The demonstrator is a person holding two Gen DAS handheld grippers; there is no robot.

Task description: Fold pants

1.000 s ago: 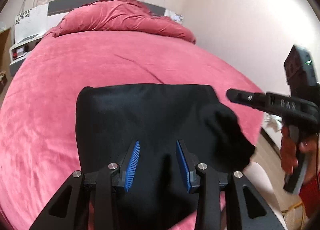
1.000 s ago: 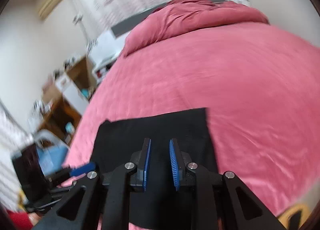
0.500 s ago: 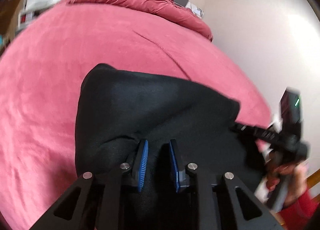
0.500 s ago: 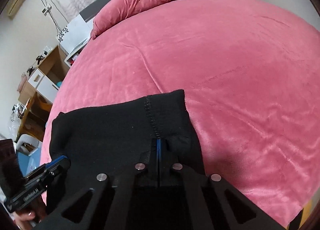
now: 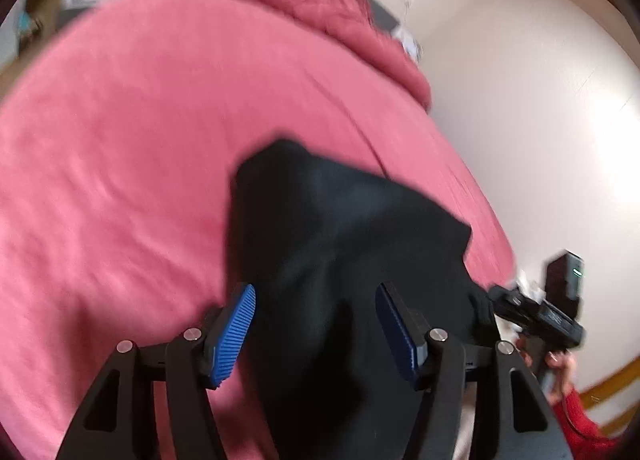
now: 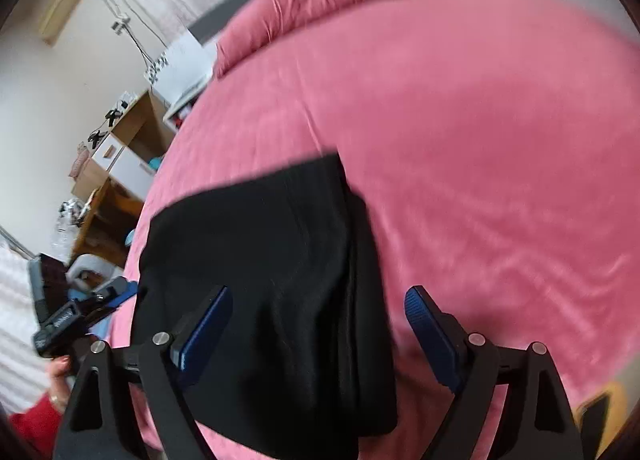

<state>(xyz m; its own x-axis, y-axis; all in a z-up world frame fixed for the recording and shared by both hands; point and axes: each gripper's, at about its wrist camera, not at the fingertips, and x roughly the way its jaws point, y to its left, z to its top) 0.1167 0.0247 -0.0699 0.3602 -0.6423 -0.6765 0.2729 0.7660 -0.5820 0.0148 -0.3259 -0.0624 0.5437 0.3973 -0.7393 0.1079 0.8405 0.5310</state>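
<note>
Both jaws just sprang open, nothing gripped; left gripper (image 5: 316, 320) & right gripper (image 6: 318, 324) over folded pants (image 6: 260, 260) on bed (image 6: 480, 139); fold's dropped, next smooth/regrip.

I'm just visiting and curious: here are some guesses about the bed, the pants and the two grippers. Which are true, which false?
1. The pants are black. True.
2. The bed cover is blue. False: it is pink.
3. The right gripper is clamped shut. False: its jaws stand apart, having just opened over the pants.
4. The left gripper is open. True; it too has just opened.
5. The pants hang in the air. False: they lie on the bed.
</note>
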